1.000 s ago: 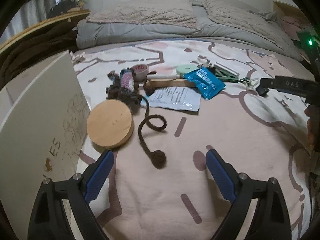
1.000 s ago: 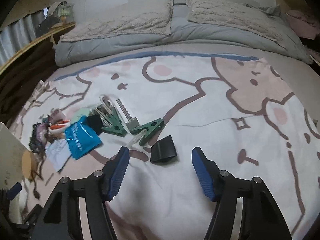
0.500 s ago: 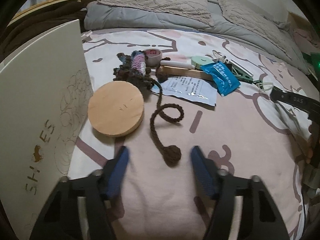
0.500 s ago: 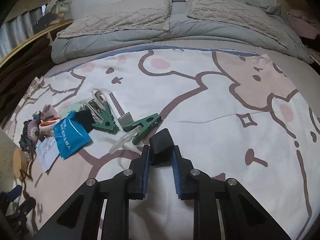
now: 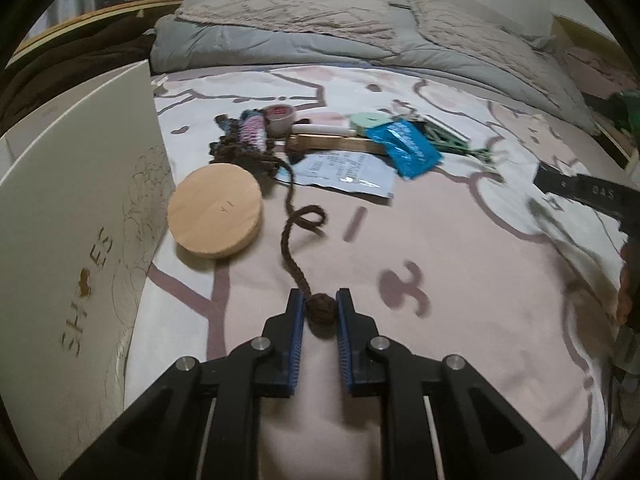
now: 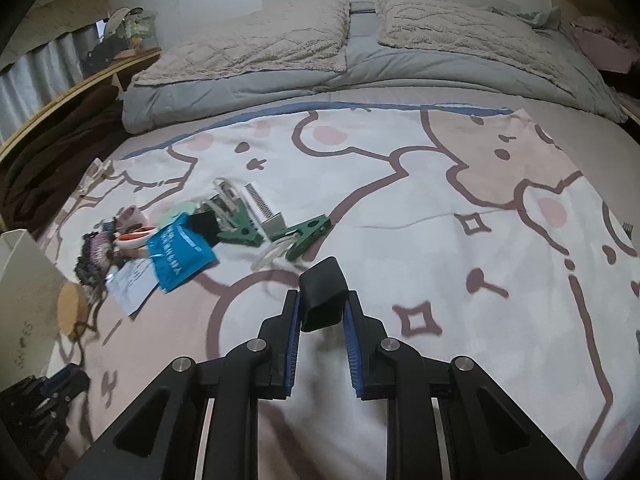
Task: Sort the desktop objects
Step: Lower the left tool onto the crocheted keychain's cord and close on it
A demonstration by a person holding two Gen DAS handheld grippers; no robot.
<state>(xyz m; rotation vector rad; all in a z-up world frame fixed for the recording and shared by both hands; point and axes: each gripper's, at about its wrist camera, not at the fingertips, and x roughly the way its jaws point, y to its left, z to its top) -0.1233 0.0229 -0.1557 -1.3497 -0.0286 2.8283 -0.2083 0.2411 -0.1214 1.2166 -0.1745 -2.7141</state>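
Note:
My left gripper [image 5: 319,310] is shut on the knotted end of a brown braided cord [image 5: 294,232], which leads back to a crocheted toy [image 5: 250,136] on the bedspread. A round wooden disc [image 5: 215,210] lies left of the cord. My right gripper [image 6: 322,308] is shut on a black clip [image 6: 323,294] and holds it just above the bedspread. Behind it lie a green clothespin [image 6: 306,236], a blue packet [image 6: 178,256] and a white paper sachet [image 6: 134,284].
A white shoe box [image 5: 72,232] stands at the left edge. A tape roll [image 5: 278,118], a wooden stick [image 5: 336,144], a mint disc [image 5: 370,122] and the blue packet [image 5: 406,148] are piled mid-bed. Pillows and a grey duvet [image 6: 360,60] lie behind.
My left gripper moved forward and closed on the cord's knot. My right gripper closed on the black clip and lifted it slightly.

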